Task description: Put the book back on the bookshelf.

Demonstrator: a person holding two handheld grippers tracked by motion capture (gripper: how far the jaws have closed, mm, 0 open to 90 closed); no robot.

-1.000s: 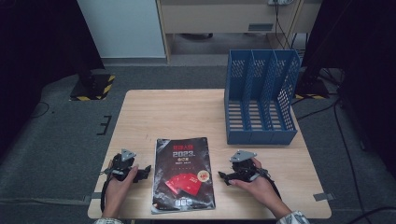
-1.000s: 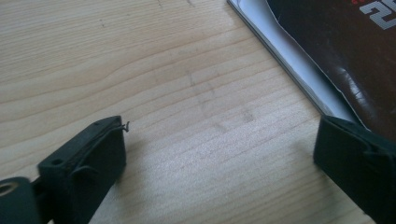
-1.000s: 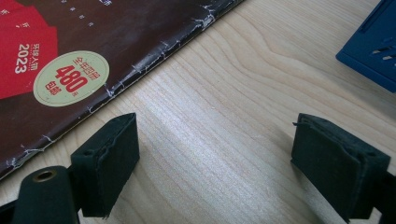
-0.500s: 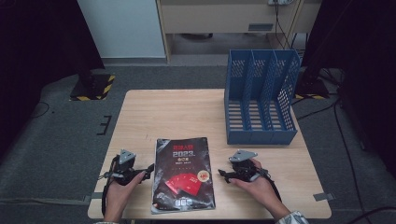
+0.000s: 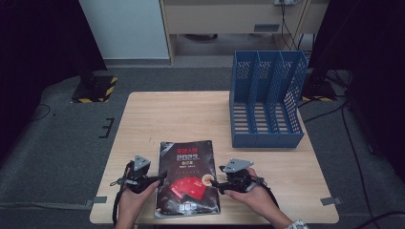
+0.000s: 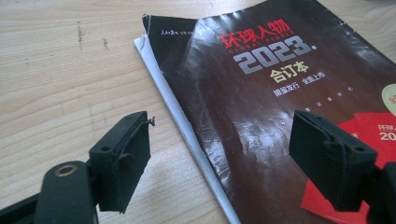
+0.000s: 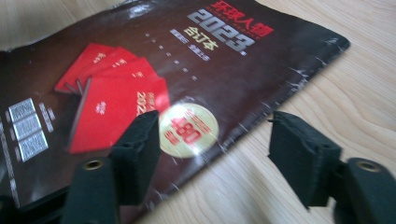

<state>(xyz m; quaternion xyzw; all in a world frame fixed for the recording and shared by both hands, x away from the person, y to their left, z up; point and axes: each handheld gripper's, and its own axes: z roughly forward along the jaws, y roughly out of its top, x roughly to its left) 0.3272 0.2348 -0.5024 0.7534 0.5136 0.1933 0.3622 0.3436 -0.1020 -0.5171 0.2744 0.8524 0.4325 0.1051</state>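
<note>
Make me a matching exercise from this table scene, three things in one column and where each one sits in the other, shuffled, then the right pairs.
Things:
1. magazine
2. blue file rack
3. left gripper

Places:
A. far right part of the table
B. at the magazine's left edge
C. flat at the table's near edge, between the two grippers

Pairs: 1-C, 2-A, 3-B

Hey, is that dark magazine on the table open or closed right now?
Closed. The magazine lies flat on the table with its front cover up, title and 2023 showing; the top corner of the cover curls up slightly in the left gripper view.
</note>
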